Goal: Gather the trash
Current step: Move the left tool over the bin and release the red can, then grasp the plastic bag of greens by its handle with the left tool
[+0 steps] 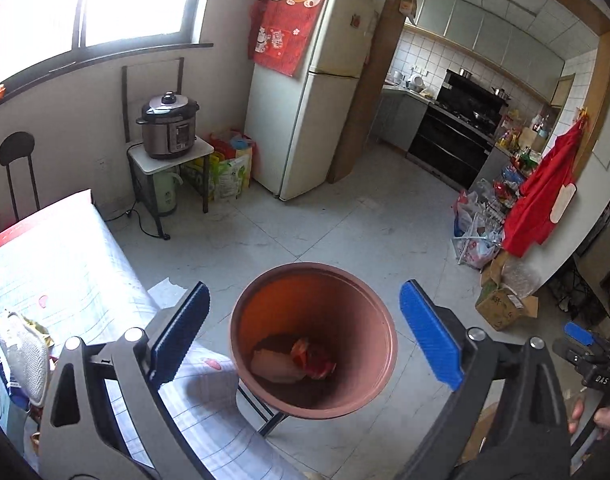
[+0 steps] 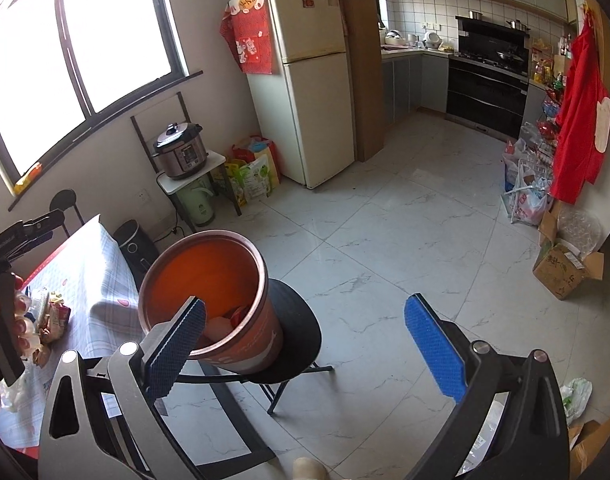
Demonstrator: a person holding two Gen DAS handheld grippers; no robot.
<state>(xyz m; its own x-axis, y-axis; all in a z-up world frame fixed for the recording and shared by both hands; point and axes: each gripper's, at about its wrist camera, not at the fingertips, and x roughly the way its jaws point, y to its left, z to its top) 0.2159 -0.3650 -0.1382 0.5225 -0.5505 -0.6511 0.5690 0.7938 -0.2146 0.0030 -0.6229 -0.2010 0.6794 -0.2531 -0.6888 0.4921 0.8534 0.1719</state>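
Observation:
An orange-brown bin [image 1: 313, 340] stands on a black round chair seat [image 2: 301, 336]; it also shows in the right wrist view [image 2: 209, 288]. Red and pale wrappers [image 1: 297, 362] lie at its bottom. My left gripper [image 1: 305, 336] is open and empty, directly above the bin's mouth. My right gripper [image 2: 305, 350] is open and empty, above the chair just right of the bin. More wrappers and packets [image 2: 49, 316] lie on the table with a checked cloth [image 2: 89, 280], left of the bin. The right gripper's body shows at the right edge of the left wrist view [image 1: 589, 356].
A fridge [image 2: 305, 88] stands at the back. A pressure cooker [image 1: 169, 128] sits on a small stand by the window wall. Bags and cardboard boxes [image 2: 565, 268] line the right wall under a red apron [image 2: 581, 120]. Tiled floor lies between.

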